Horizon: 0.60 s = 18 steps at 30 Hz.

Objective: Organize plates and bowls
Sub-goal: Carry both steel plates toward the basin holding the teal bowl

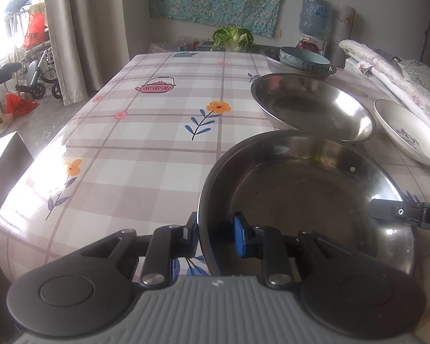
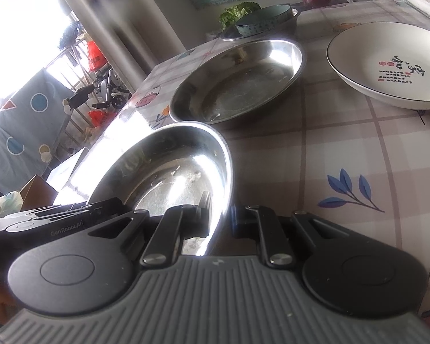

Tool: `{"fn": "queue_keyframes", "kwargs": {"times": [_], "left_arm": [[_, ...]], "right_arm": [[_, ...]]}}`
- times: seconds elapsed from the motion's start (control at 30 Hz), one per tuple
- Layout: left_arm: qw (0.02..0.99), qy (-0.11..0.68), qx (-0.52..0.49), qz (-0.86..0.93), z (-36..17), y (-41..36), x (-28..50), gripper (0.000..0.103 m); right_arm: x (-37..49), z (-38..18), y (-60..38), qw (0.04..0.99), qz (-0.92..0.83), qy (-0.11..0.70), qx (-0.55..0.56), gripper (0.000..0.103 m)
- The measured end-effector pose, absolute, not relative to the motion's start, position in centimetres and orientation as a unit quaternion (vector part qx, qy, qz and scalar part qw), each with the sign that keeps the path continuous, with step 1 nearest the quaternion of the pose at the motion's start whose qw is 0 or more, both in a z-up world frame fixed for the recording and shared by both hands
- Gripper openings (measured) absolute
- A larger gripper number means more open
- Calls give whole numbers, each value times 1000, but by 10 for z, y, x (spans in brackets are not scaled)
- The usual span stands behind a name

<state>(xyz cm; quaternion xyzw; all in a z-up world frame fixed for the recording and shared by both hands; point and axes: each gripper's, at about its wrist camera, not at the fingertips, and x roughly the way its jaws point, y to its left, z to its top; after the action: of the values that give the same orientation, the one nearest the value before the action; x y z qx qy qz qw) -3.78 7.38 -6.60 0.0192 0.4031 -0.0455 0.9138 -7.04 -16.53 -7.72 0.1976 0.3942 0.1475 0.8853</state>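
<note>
A steel plate (image 1: 301,195) (image 2: 163,172) is held at the near end of the table, tilted, with both grippers on its rim. My left gripper (image 1: 215,235) pinches its left rim, one finger outside and the blue pad (image 1: 240,238) inside. My right gripper (image 2: 220,218) is shut on the opposite rim and shows in the left wrist view as a black tip (image 1: 387,212). Just beyond lies a second steel plate (image 1: 312,106) (image 2: 238,80). A white ceramic plate (image 1: 407,132) (image 2: 387,66) with calligraphy sits to the right. At the far end a blue bowl (image 1: 304,57) (image 2: 263,20) rests in a steel basin (image 1: 272,60).
The checked tablecloth (image 1: 146,132) with flower prints covers the table. A cabbage (image 1: 233,38) stands at the far end and folded cloth (image 1: 387,77) lies along the right edge. A water jug (image 1: 312,14) stands behind. A wheelchair (image 1: 40,77) is on the floor at the left.
</note>
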Motion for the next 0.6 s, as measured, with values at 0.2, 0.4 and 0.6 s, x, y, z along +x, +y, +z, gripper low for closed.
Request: {"fn": "queue_keyframes", "kwargs": {"times": [0.2,0.4,0.6], "left_arm": [[908,415,28,-38,-67,72,-35,27],[906,419,36,-38,-67,68,-35,31],[904,425,33,-40,-67,70,-37,32]], "right_arm": [[-68,-80,-166,882,152,398,201,12],[-68,-80,-165,881,153,399,204,13],[-71,-79,-162,883,152,399,192,13]]}}
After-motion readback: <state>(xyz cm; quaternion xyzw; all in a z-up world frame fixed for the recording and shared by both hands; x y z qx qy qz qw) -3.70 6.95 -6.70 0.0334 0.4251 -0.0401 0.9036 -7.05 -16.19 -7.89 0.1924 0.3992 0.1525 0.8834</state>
